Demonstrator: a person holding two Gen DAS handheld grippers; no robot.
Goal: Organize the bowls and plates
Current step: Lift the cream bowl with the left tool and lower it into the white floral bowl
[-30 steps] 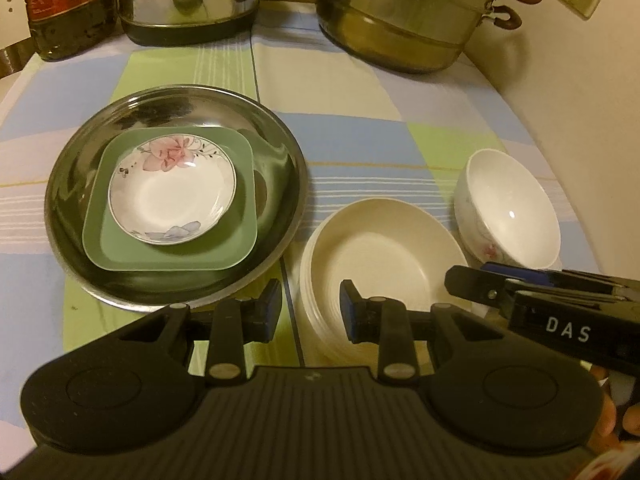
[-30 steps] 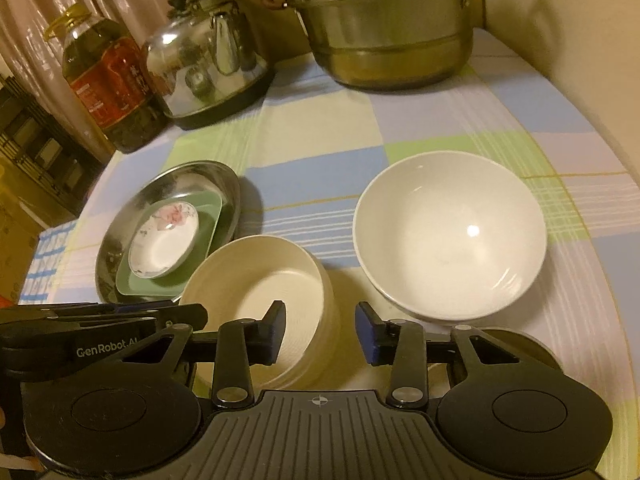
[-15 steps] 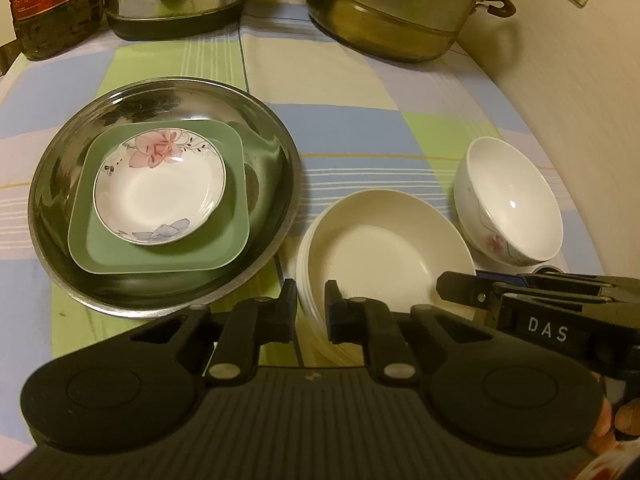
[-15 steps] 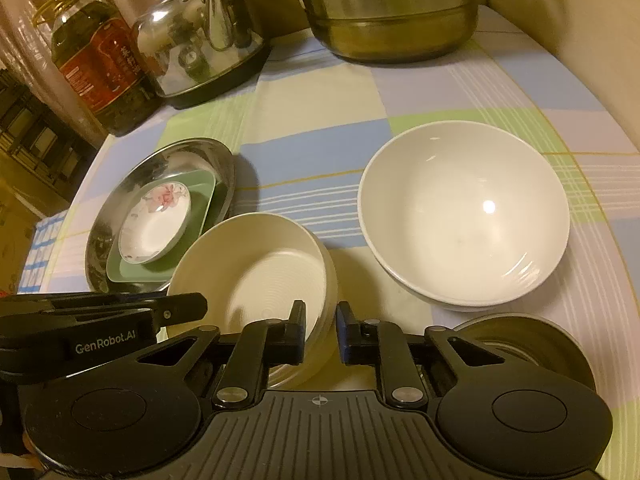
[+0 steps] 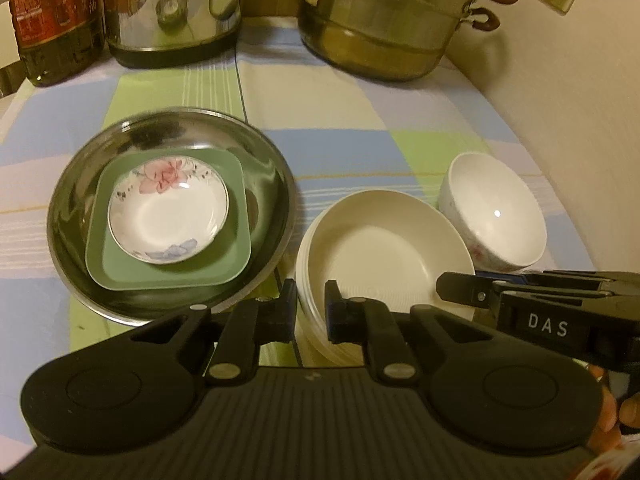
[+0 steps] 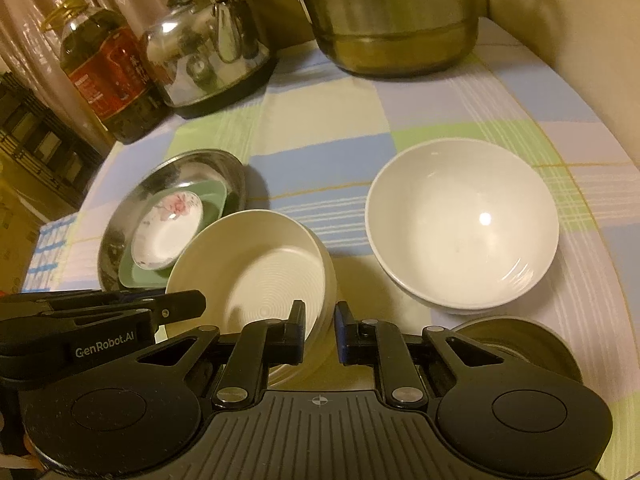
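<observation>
Behind right gripper | metal dish half hidden | contents unreadable

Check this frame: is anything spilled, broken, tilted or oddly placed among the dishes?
Nothing stands out. The floral saucer sits level in the green square plate inside the steel tray; the cream plate stack and white bowl stand upright on the tablecloth, unspilled.
</observation>
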